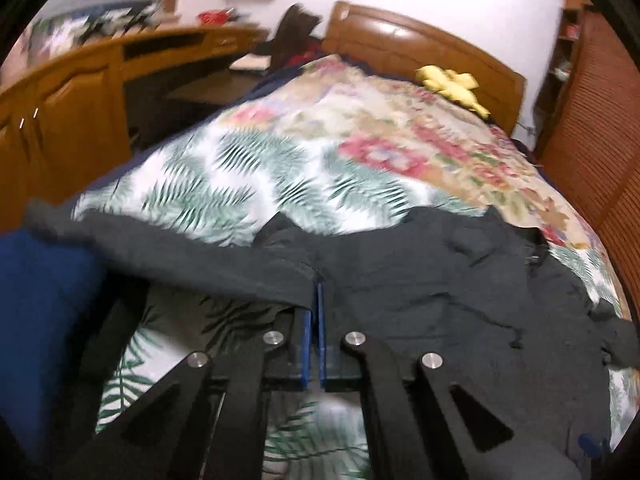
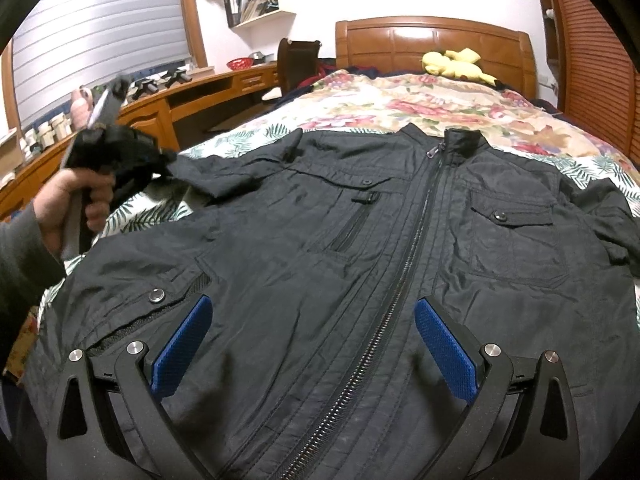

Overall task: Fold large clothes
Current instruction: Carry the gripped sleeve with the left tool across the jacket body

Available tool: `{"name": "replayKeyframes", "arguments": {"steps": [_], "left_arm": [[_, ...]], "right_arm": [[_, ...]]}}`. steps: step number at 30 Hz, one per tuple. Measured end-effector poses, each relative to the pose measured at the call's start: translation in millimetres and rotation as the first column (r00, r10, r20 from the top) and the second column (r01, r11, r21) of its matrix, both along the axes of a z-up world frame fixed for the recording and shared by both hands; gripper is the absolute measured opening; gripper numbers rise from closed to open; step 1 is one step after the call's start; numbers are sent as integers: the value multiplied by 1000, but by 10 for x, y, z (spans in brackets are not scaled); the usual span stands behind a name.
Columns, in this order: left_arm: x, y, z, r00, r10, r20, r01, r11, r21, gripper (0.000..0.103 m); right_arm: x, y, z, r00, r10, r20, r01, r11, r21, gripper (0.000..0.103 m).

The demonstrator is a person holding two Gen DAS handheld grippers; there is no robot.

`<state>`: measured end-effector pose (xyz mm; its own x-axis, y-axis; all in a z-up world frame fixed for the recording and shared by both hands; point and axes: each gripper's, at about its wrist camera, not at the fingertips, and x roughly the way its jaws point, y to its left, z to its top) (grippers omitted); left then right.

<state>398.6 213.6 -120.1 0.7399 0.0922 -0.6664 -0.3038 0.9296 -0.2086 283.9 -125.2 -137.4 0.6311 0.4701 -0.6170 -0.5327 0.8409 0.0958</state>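
A black zip-up jacket (image 2: pixel 360 248) lies front up on the bed, collar toward the headboard, zipper closed. My right gripper (image 2: pixel 312 312) is open above the jacket's lower front, its blue pads on either side of the zipper, holding nothing. My left gripper (image 1: pixel 316 292) is shut on the jacket's left sleeve (image 1: pixel 208 256) and holds it up off the bed. In the right wrist view the left gripper (image 2: pixel 160 160) shows at the left, in a hand, gripping the sleeve end.
The bed has a floral and palm-leaf cover (image 2: pixel 420 100) and a wooden headboard (image 2: pixel 432 44). A yellow plush toy (image 2: pixel 456 64) lies by the headboard. A wooden desk (image 2: pixel 192 96) runs along the left. A louvred wooden door (image 2: pixel 596 60) stands right.
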Motion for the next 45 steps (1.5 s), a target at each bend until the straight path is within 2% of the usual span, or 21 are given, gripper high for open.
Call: {"name": "replayKeyframes", "arguments": {"steps": [5,8,10,16,20,23,25,28,33,37,45], "left_arm": [[-51,-611,417,986,-162,28,159,984,85,0],[-135,-970,498,968,-249,15,246,962,118,0],[-144,-1089,475,964,-265,-20,265,956,126,0],[-167,-1080,194,946,-300,-121,312,945,100,0],[-311,-1081,121,947,-291,-135,305,948,93,1],[-470,-1031,150,943,-314,-114,323,944,71,7],[-597,-993,209,939,-332,-87,339,938,71,16],[-794,-914,315,943,-329,-55,333,937,100,24],[-902,-584,348,965,-258,-54,263,955,141,33],[-861,-204,152,980,-176,-90,186,976,115,35],[-810,289,-440,984,-51,-173,67,994,89,36]], "right_arm": [[-21,-24,26,1000,-13,14,13,1000,-4,103],[-55,1,34,999,-11,31,11,1000,-18,103],[-74,11,35,999,-8,40,9,1000,-25,103],[-81,-18,39,999,-10,42,11,1000,-20,103],[-63,-17,34,999,-7,35,8,1000,-22,103],[-56,-15,33,999,-6,35,6,1000,-24,103],[-58,-14,33,999,-5,34,6,1000,-24,103],[-54,-6,30,999,-6,33,7,1000,-24,103],[-58,-1,17,999,-6,33,7,999,-31,103],[-59,-2,16,999,-8,34,9,999,-32,103],[-41,15,3,1000,-5,23,6,999,-40,103]]}}
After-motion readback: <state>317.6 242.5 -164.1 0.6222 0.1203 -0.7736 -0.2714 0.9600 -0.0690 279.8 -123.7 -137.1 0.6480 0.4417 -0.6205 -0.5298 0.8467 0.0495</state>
